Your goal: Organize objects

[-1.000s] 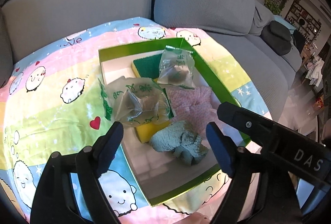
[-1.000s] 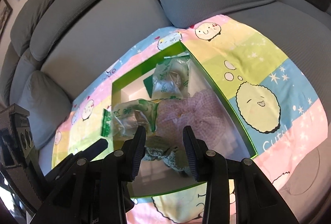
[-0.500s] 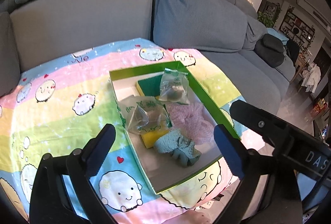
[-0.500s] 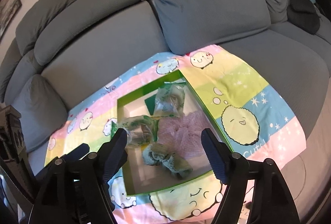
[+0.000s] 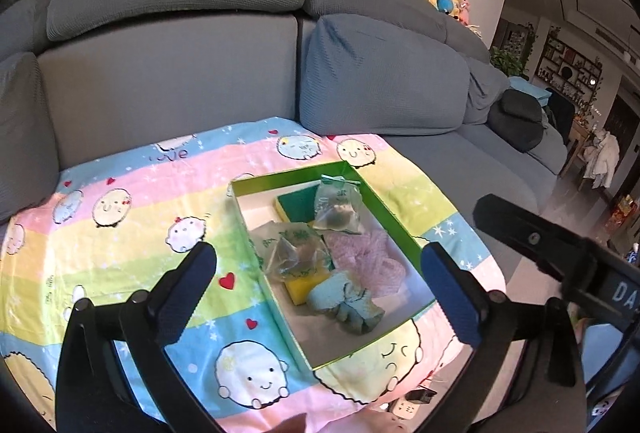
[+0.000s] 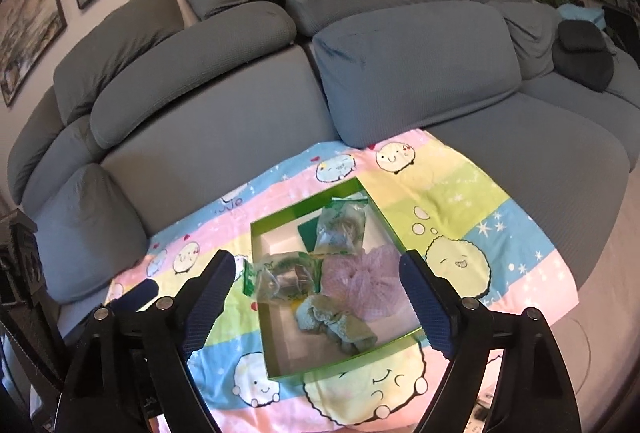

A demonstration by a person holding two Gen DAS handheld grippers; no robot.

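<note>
Both views, drawn back above the sofa seat. Your left gripper point(image 5: 318, 275) and right gripper point(image 6: 316, 293) each stand spread wide with nothing between the pads; their jaws have just been opening, the right from a much narrower gap a second ago, and both cameras now see more of the sofa point(image 5: 168, 85) than before, so you have pulled away from the work. The green-rimmed box point(image 5: 394, 223) rests on the cartoon-print blanket point(image 5: 120, 233) and holds every visible item: a green-and-yellow sponge point(image 5: 298, 203) at the far end, two clear bags point(image 5: 338, 209) printed in green lying over it, a pink mesh scrunchie point(image 5: 366, 259) against the right wall, and a teal scrunchie point(image 5: 346, 303) nearest you. Nothing loose shows on the blanket around the box. Judged from this layout, the teal scrunchie was the last piece released, and the organizing appears complete or nearly so.
</note>
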